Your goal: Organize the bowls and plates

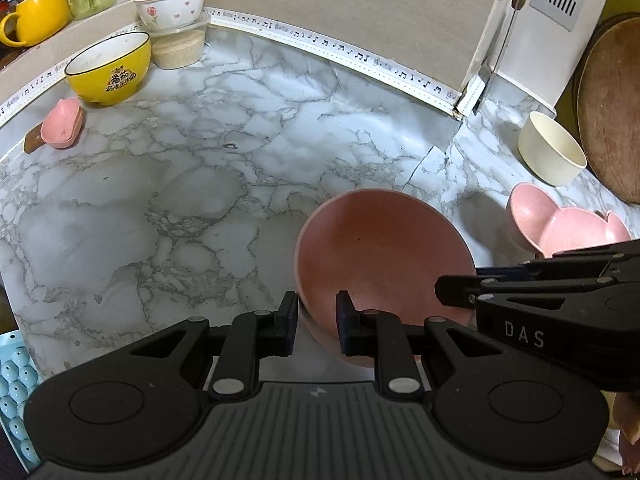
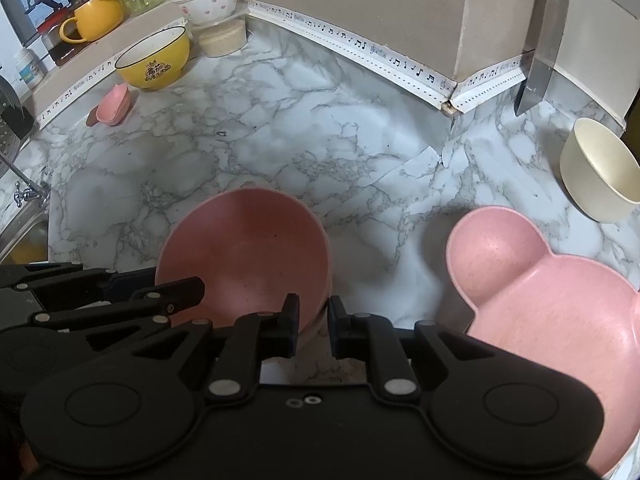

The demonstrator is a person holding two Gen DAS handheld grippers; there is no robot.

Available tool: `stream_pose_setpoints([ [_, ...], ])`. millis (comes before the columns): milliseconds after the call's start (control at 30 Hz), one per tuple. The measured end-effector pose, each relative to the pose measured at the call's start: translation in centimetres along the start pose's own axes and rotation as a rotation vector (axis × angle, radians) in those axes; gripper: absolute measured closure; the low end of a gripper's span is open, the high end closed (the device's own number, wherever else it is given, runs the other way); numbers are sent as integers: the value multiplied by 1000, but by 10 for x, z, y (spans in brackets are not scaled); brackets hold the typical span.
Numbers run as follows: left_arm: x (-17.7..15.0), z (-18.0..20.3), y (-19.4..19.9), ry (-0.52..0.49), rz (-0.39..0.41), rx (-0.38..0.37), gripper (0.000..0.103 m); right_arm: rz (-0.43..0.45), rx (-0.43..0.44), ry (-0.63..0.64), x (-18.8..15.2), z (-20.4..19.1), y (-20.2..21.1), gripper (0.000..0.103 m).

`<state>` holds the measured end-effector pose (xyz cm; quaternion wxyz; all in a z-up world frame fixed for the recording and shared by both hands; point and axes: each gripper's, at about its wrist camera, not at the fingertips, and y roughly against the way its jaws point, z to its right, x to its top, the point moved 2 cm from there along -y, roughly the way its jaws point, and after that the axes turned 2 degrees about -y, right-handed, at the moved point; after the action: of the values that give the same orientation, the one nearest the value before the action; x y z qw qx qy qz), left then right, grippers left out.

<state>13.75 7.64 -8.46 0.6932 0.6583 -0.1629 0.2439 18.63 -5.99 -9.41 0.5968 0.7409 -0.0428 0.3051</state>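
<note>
A round pink bowl [image 1: 380,256] sits on the marble counter between both grippers; it also shows in the right wrist view [image 2: 248,256]. My left gripper [image 1: 318,322] straddles its left rim, one finger outside and one inside, jaws narrowly apart. My right gripper [image 2: 314,326] straddles its right rim the same way. A pink bear-shaped plate [image 2: 560,320] lies at the right, also seen in the left wrist view [image 1: 568,228]. A cream bowl [image 2: 600,172] stands behind it.
A yellow bowl [image 1: 110,68], a small pink dish [image 1: 64,122] and a white heart-print bowl [image 1: 172,4] on a lidded container stand at the back left. A wooden board [image 1: 612,112] leans at the right. A cleaver [image 2: 540,48] hangs at the wall. A sink [image 2: 24,232] is at the left.
</note>
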Motion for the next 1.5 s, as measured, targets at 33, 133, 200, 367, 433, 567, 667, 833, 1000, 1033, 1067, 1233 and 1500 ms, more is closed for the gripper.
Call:
stream_pose_setpoints([
  [33, 0, 0, 1, -1, 5, 2, 84, 1, -1, 2, 0, 0, 0, 90],
  [133, 2, -1, 4, 4, 12, -2, 84, 2, 0, -5, 0, 2, 2, 90],
  [200, 3, -2, 6, 4, 15, 0, 84, 15, -8, 6, 0, 1, 5, 90],
  [367, 7, -4, 18, -10, 50, 23, 84, 46, -4, 13, 0, 5, 19, 89],
  [433, 10, -4, 26, -17, 77, 29, 84, 56, 2, 6, 0, 9, 26, 89],
  [567, 19, 0, 40, -35, 120, 17, 83, 84, 16, -3, 1, 16, 43, 87],
  [667, 24, 8, 49, -50, 150, 4, 83, 111, 20, -3, 1, 22, 55, 85],
  [833, 31, 31, 58, -101, 185, -23, 79, 162, 16, -11, 1, 36, 76, 83],
  [1000, 41, 58, 64, -156, 228, -55, 60, 207, 11, -26, 1, 57, 96, 80],
  [1033, 43, 65, 66, -171, 237, -53, 58, 217, 5, -27, 1, 61, 99, 77],
  [1067, 45, 71, 66, -183, 246, -57, 56, 226, 1, -28, 0, 66, 104, 70],
  [1233, 61, 99, 69, -215, 280, -93, 39, 294, -23, -56, -3, 97, 125, 36],
  [1500, 96, 145, 59, -222, 318, -148, 24, 339, -87, -110, 1, 162, 144, 4],
])
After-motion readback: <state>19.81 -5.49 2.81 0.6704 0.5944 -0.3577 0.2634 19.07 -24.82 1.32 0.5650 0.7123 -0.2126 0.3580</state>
